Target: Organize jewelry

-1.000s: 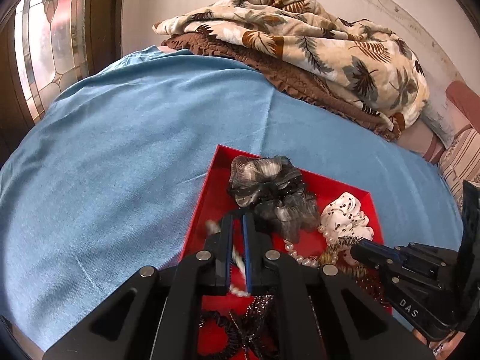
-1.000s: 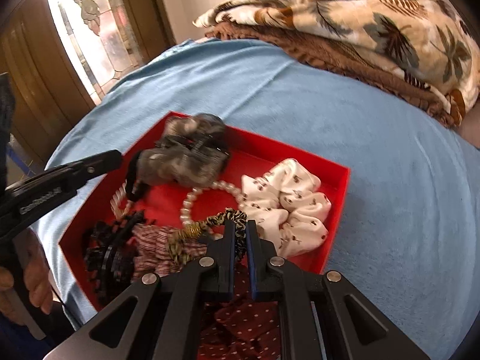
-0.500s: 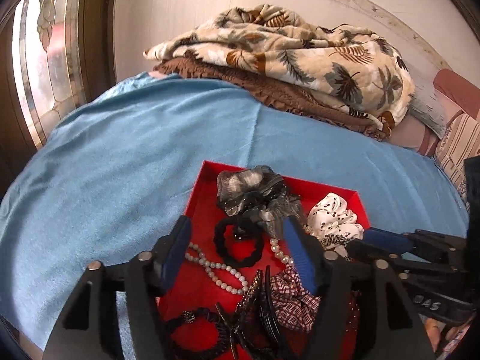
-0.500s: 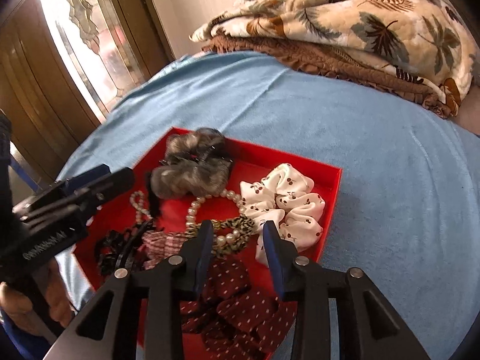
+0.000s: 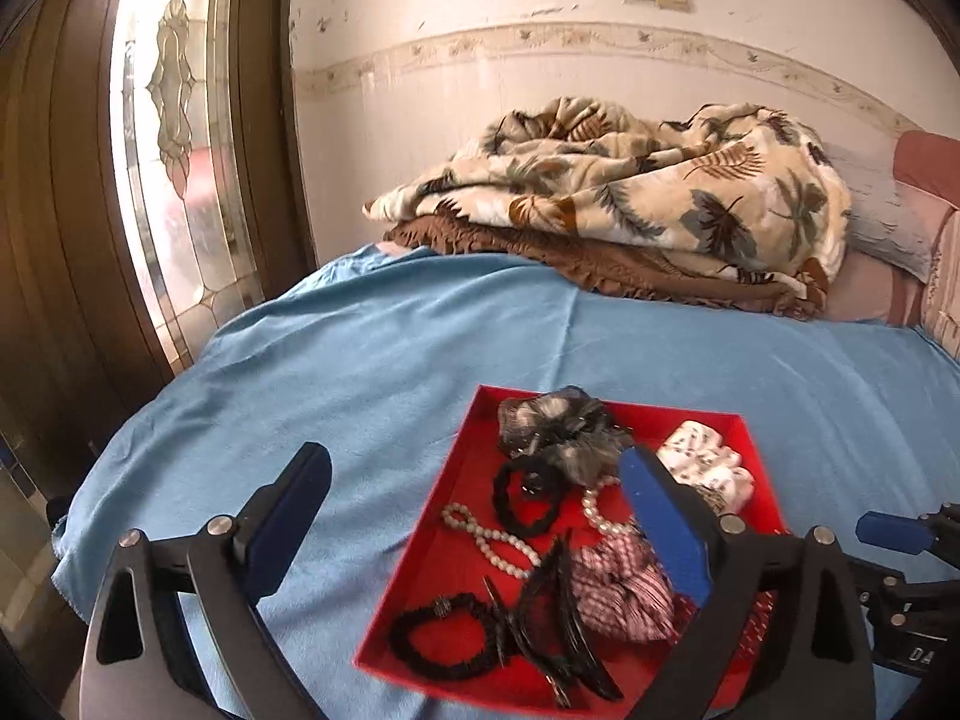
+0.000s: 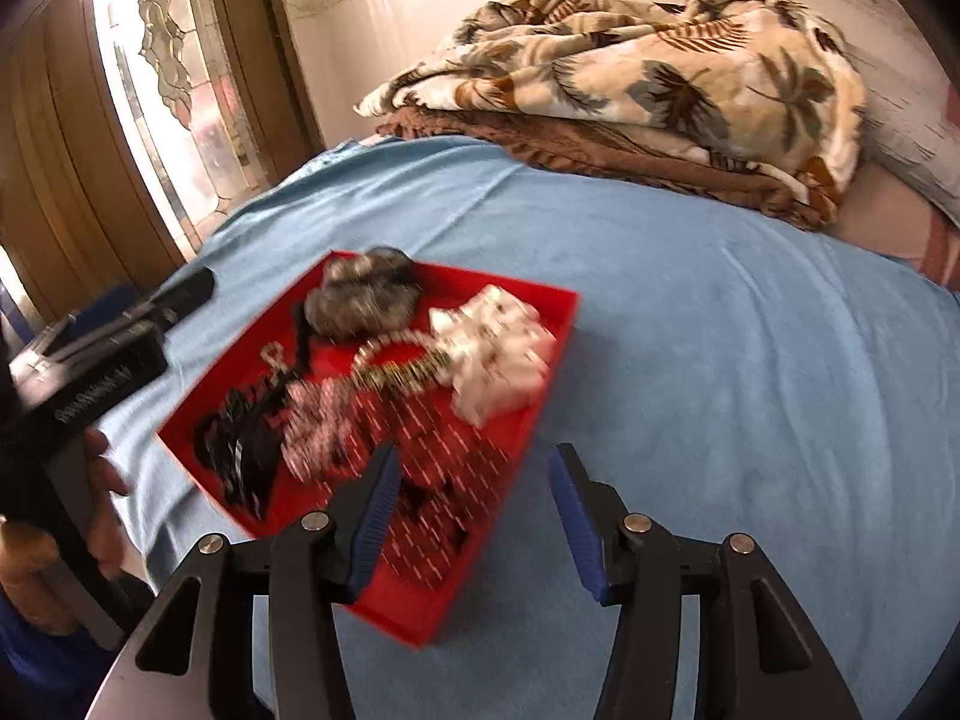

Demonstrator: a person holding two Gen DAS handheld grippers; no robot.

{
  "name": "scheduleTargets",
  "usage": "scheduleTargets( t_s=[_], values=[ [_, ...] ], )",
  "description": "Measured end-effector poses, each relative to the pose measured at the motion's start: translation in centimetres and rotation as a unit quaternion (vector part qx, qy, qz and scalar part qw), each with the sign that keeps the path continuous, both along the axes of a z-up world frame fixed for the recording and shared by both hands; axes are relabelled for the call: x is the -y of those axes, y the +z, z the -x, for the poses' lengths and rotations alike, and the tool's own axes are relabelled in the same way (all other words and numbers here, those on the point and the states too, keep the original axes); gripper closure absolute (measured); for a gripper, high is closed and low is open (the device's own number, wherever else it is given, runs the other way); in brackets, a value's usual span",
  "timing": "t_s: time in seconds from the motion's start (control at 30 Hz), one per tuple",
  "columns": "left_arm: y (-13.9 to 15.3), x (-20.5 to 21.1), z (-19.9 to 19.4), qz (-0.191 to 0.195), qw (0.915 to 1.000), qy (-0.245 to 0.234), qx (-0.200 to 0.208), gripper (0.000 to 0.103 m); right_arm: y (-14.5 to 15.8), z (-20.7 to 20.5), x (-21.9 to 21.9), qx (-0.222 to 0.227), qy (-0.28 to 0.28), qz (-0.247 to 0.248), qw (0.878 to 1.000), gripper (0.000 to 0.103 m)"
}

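Note:
A red tray (image 5: 420, 558) lies on the blue bedsheet (image 5: 420, 348). It holds a grey furry scrunchie (image 5: 558, 426), a black hair tie (image 5: 528, 495), a pearl string (image 5: 489, 540), a white scrunchie (image 5: 705, 468), a plaid scrunchie (image 5: 618, 588) and a black claw clip (image 5: 552, 618). My left gripper (image 5: 474, 462) hovers over the tray's near left side. Its jaws are opening wide and hold nothing. In the blurred right wrist view, the right gripper (image 6: 473, 459) is above the tray's (image 6: 516, 291) near right corner. Its jaws are opening and are empty.
A folded leaf-print blanket (image 5: 630, 204) on a brown one lies at the bed's far end, with pillows (image 5: 888, 228) to its right. A wooden door with patterned glass (image 5: 174, 180) stands to the left. A hand (image 6: 102, 480) grips the left tool.
Both grippers went from shut to open and drew back and up from the tray. The pearl string and the patterned band they were pinching now lie loose in the tray.

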State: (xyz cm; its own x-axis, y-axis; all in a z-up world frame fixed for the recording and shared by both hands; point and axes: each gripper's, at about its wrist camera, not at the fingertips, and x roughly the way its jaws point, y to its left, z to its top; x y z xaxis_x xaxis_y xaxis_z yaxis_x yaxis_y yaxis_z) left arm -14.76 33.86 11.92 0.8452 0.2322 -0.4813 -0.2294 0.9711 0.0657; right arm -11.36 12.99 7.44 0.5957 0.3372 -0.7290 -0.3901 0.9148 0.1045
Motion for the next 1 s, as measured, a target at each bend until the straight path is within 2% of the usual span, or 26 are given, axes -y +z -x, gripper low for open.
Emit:
scheduleTargets(
  t_s=[0.23, 0.4, 0.5, 0.6, 0.67, 1.0],
  values=[
    [0.1, 2.2, 4.3, -0.024, 0.9996, 0.01, 0.012, 0.004, -0.8, 3.3, 2.2, 0.016, -0.025, 0.032, 0.999, 0.039],
    [0.5, 3.0, 7.0, -0.013, 0.9989, 0.042, 0.015, 0.0, -1.1, 5.5, 2.9, 0.038, -0.034, 0.059, 0.997, 0.037],
    [0.5, 3.5, 8.0, -0.001, 0.9988, 0.049, -0.002, 0.0, -0.8, 6.5, 3.3, 0.051, -0.04, 0.063, 0.996, 0.035],
    [0.6, 4.2, 8.7, 0.017, 0.9989, 0.041, -0.015, 0.0, -0.6, 7.3, 3.7, 0.059, -0.039, 0.06, 0.996, 0.029],
    [0.6, 4.8, 9.2, 0.028, 0.999, 0.028, -0.021, 0.0, -0.5, 7.8, 3.8, 0.065, -0.04, 0.065, 0.995, 0.029],
    [1.4, 7.3, 10.8, 0.024, 0.9994, 0.003, -0.026, 0.0, -0.1, 9.2, 5.3, 0.08, -0.05, 0.063, 0.994, 0.028]
  ],
)
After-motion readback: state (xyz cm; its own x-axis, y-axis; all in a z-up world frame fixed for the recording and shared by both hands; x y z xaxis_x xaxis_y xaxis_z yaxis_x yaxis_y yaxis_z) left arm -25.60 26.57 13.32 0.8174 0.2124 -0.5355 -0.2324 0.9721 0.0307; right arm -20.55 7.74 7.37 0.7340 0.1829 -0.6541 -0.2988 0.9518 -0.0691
